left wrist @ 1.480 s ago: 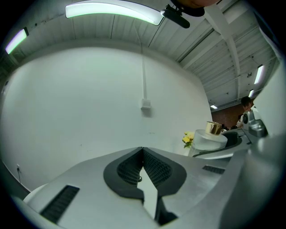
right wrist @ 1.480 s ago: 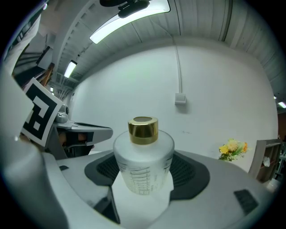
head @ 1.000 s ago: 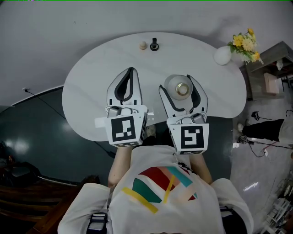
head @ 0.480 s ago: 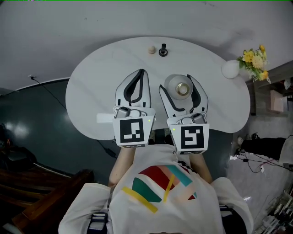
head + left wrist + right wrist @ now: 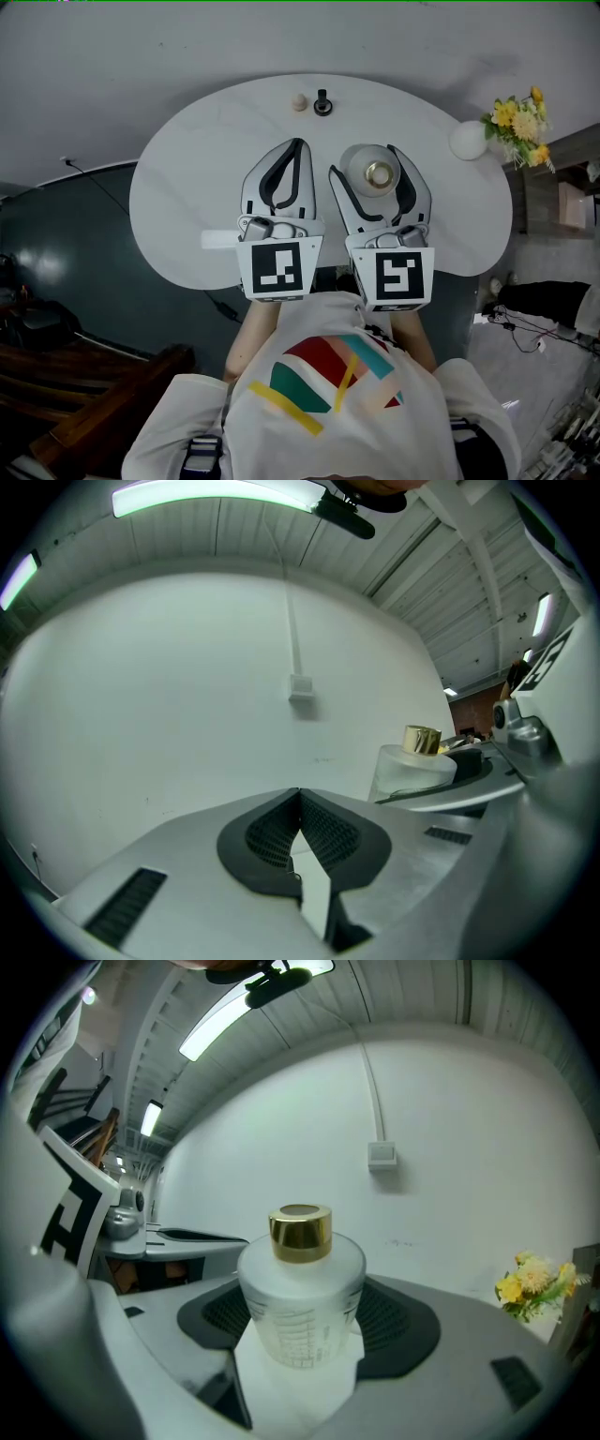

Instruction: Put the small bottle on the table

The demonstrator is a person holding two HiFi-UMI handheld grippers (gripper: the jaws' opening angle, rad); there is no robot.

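Observation:
A small frosted white bottle with a gold cap sits upright between the fingers of my right gripper, which is shut on it above the white table. In the right gripper view the bottle fills the middle, with the dark pads pressed against its sides. My left gripper hovers just to the left, shut with nothing in it; its pads meet at the tip. From the left gripper view the bottle shows at the right.
A small beige ball and a small black object stand near the table's far edge. A round white vase with yellow flowers is at the right end. Dark floor lies to the left of the table.
Both grippers have edged slightly farther over the table, and the left one has drifted right toward the other. The bottle stays in the right gripper.

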